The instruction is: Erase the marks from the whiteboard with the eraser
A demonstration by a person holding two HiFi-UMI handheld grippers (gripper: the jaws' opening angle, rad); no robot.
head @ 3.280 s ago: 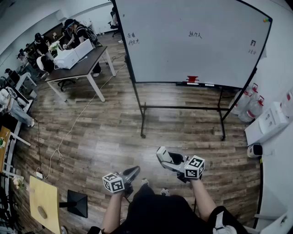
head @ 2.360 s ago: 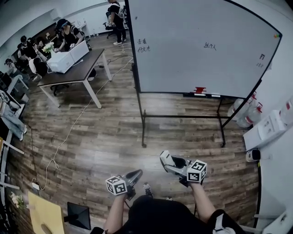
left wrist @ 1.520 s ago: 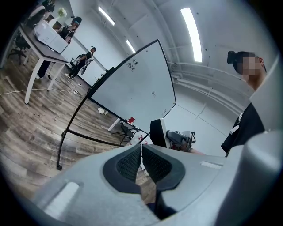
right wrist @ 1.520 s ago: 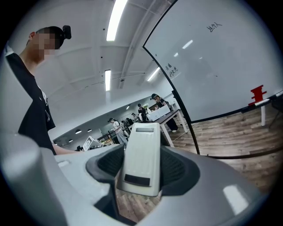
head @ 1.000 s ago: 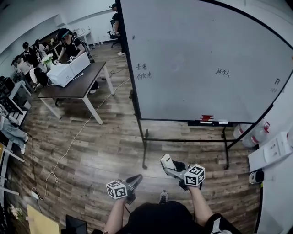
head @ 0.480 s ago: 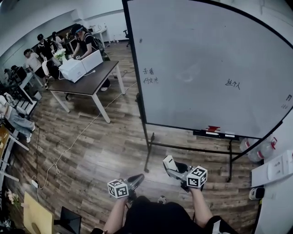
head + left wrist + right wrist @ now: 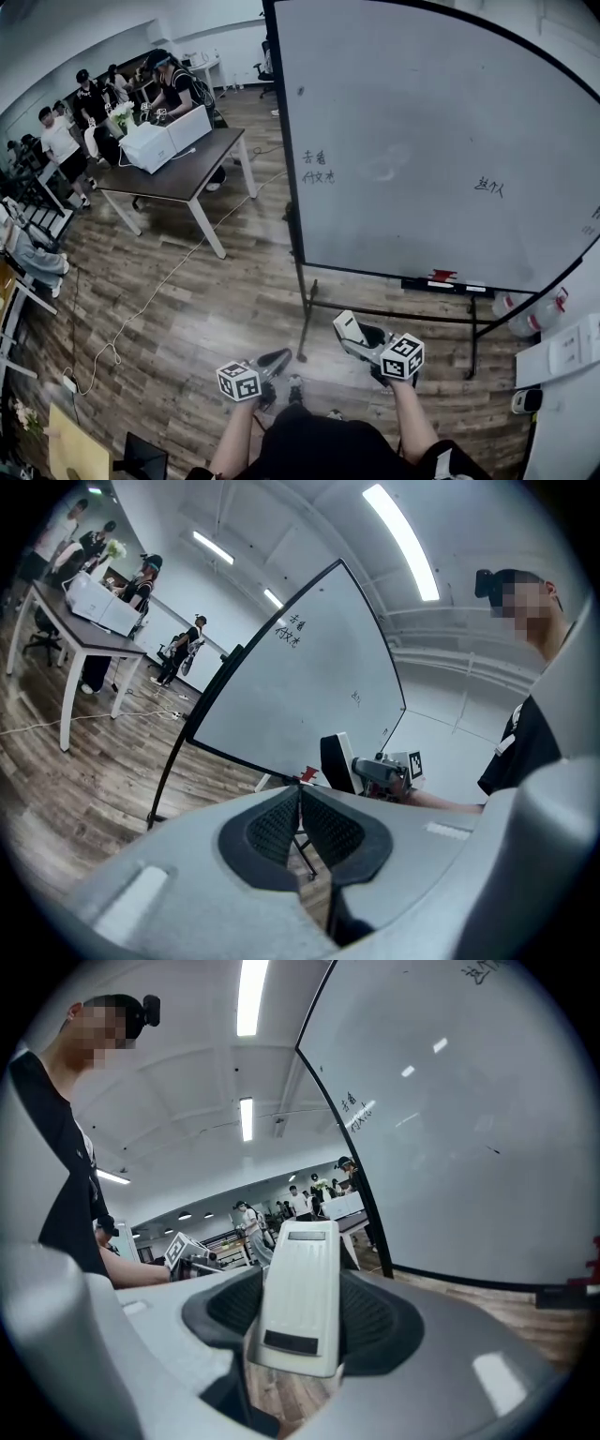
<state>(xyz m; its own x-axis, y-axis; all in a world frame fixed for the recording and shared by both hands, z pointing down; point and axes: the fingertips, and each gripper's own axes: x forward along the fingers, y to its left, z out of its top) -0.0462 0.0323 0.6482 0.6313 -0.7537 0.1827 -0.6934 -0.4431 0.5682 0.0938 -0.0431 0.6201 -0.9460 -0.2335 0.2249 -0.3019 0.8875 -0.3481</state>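
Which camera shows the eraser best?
The right gripper view: the eraser fills the middle, clamped between the jaws. The head view shows it small, sticking out of the right gripper. The left gripper view shows it far off, side-on.

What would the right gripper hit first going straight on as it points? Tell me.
Probably nothing close. The right gripper, shut on the eraser, aims just left of the whiteboard; the far table lies that way, depth unclear.
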